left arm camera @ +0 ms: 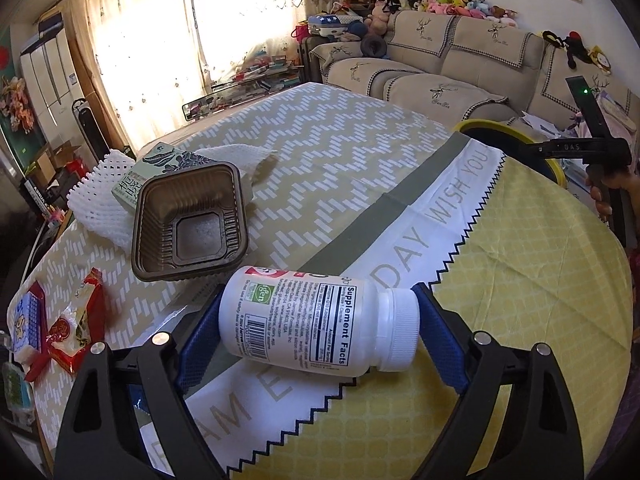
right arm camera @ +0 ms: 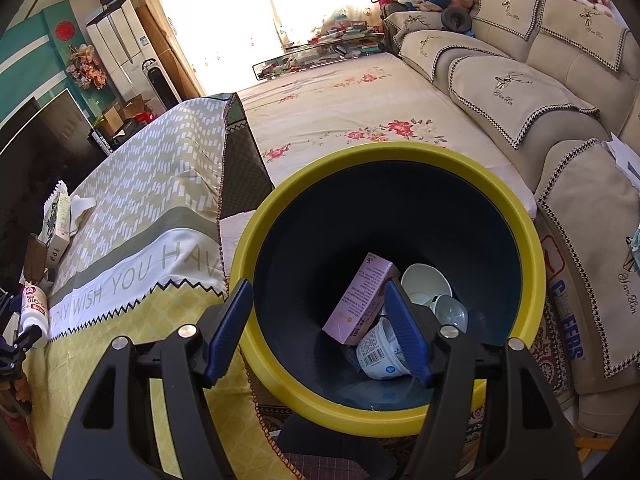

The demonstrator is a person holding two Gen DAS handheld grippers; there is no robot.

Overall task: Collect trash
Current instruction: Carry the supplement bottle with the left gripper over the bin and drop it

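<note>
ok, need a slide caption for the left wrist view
Left tongs straddle a white bottle lying on the tablecloth, a brown tray beyond.

Both grippers share one build: the left gripper (left arm camera: 318,328) and right gripper (right arm camera: 318,328) have matte black angular linkage arms with round silver pivot screws and blue ribbed pads (right arm camera: 408,332). White letters mark the right one's black body.

Clothed table (left arm camera: 360,148): bottle (left arm camera: 312,320), tray (left arm camera: 188,220), wrappers (left arm camera: 76,320).
</note>
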